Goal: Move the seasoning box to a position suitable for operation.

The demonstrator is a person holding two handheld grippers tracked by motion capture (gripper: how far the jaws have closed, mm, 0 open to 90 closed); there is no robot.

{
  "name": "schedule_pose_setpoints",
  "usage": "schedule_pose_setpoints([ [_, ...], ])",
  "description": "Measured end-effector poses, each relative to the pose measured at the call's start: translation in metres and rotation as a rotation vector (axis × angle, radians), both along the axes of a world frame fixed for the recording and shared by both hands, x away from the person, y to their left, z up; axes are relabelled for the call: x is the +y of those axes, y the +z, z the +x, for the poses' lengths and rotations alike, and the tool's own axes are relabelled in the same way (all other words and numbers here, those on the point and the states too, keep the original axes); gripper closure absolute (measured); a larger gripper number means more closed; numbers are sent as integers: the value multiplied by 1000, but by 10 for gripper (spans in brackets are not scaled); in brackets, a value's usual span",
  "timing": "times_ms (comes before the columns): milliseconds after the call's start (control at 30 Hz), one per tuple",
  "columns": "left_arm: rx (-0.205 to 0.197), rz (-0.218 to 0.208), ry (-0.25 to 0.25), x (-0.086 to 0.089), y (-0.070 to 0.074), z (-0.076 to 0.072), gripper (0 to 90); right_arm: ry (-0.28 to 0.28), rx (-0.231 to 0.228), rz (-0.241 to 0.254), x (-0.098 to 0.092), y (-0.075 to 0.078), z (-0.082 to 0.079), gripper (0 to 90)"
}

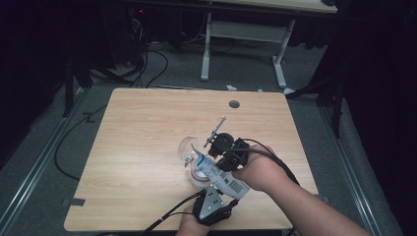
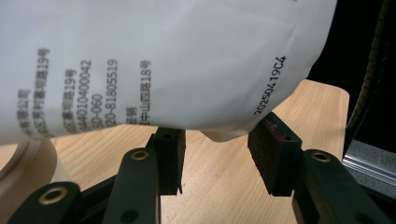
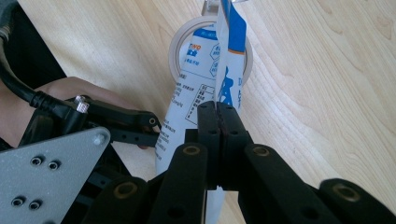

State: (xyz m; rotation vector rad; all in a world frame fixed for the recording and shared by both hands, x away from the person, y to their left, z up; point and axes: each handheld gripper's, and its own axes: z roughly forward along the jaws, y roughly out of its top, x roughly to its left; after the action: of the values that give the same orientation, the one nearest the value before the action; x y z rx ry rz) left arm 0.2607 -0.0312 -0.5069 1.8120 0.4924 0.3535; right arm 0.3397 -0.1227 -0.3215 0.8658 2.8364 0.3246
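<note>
My right gripper (image 3: 218,122) had its jaws pressed fully together on the edge of a white-and-blue printed pouch (image 3: 205,88), pinching the thin film flat between the pads. My left gripper (image 2: 215,151) stood partly open; the pouch's (image 2: 163,60) bulging white underside sat just above and between its pads (image 2: 273,151), resting on the pad tips, but I couldn't tell whether they pressed it.

Pouch look: soft plastic, mostly white, with blue panels and a blue strip up one side, black small print, a printed date code and a barcode (image 1: 237,187) near the end by my right hand. It looked crumpled and limp, held lengthwise between the two grippers.

In the high view the pouch (image 1: 216,173) hung low over the near-centre part of the wooden table (image 1: 147,128), its far end reaching to a clear round jar (image 1: 187,147) beside it. From the right gripper view the pouch's tip lay over a pale round rim (image 3: 173,51). The grey plate (image 1: 212,199) of the left gripper sat near the table's front edge.
</note>
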Motion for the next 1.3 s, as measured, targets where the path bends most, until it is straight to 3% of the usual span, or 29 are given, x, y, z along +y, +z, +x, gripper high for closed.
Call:
schedule_pose_setpoints([
  [433,28,37,11,2,-10,1,574,-7,6,-6,-5,-4,-3,899],
  [933,44,43,19,5,-13,1,571,-9,6,-7,-7,-6,-3,899],
  [1300,40,48,32,27,-14,0,570,-6,4,12,-6,-6,-1,899],
])
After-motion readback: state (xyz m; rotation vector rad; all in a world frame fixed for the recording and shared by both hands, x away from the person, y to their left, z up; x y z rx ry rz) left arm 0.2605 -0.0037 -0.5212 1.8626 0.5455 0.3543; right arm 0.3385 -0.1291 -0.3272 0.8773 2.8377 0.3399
